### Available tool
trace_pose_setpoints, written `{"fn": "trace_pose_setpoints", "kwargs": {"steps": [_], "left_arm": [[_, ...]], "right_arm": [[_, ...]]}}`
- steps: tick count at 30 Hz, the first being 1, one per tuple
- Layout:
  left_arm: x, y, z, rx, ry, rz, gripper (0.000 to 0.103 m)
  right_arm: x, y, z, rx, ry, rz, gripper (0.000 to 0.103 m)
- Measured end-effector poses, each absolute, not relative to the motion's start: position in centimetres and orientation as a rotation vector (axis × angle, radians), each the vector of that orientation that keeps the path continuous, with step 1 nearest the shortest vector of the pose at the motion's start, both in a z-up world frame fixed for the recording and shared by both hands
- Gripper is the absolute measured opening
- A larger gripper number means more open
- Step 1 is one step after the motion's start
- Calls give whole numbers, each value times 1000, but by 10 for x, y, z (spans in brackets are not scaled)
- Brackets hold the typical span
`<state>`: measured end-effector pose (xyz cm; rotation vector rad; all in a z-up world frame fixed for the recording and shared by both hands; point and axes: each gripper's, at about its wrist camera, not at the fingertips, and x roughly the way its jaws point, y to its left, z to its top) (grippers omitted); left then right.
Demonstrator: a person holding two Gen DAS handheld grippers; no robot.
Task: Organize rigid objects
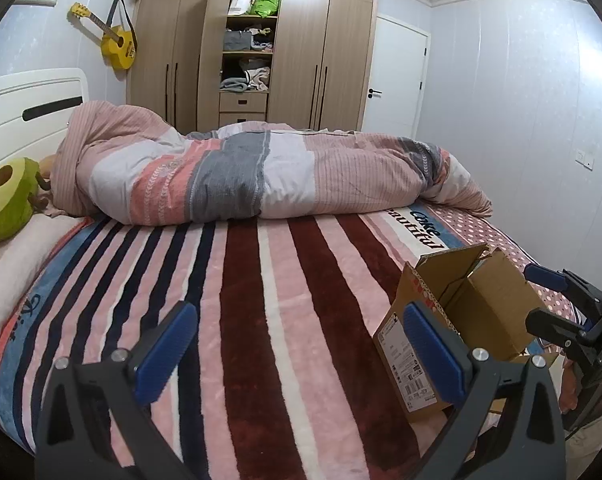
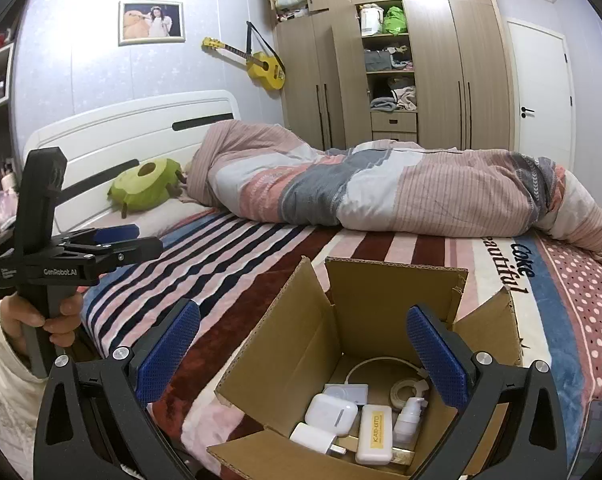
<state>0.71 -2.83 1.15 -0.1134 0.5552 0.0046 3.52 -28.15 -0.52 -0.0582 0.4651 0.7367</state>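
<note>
An open cardboard box [image 2: 301, 360] stands on the striped bed near its front edge; it also shows in the left wrist view [image 1: 481, 312]. Inside lie a white earbud case [image 2: 331, 414], a white charger plug [image 2: 315, 438], a cream case with yellow print [image 2: 375, 434], a small pump bottle [image 2: 409, 420], a tape roll [image 2: 405, 391] and a white cable [image 2: 381, 362]. My right gripper [image 2: 303, 354] is open and empty above the box. My left gripper [image 1: 299, 350] is open and empty over the blanket, left of the box.
A rolled striped duvet [image 1: 261, 172] lies across the far side of the bed. An avocado plush [image 1: 7, 196] sits by the white headboard [image 2: 113, 132]. A wardrobe [image 1: 253, 40] and a yellow guitar [image 1: 115, 40] are on the far wall.
</note>
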Motion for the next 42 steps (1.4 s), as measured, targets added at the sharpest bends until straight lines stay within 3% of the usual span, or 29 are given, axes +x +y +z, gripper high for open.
{"fn": "trace_pose_setpoints", "kwargs": {"steps": [42], "left_arm": [[7,-25,4,-110,556,4,102]], "right_arm": [[43,-287,-11,-49,476,722,103]]}}
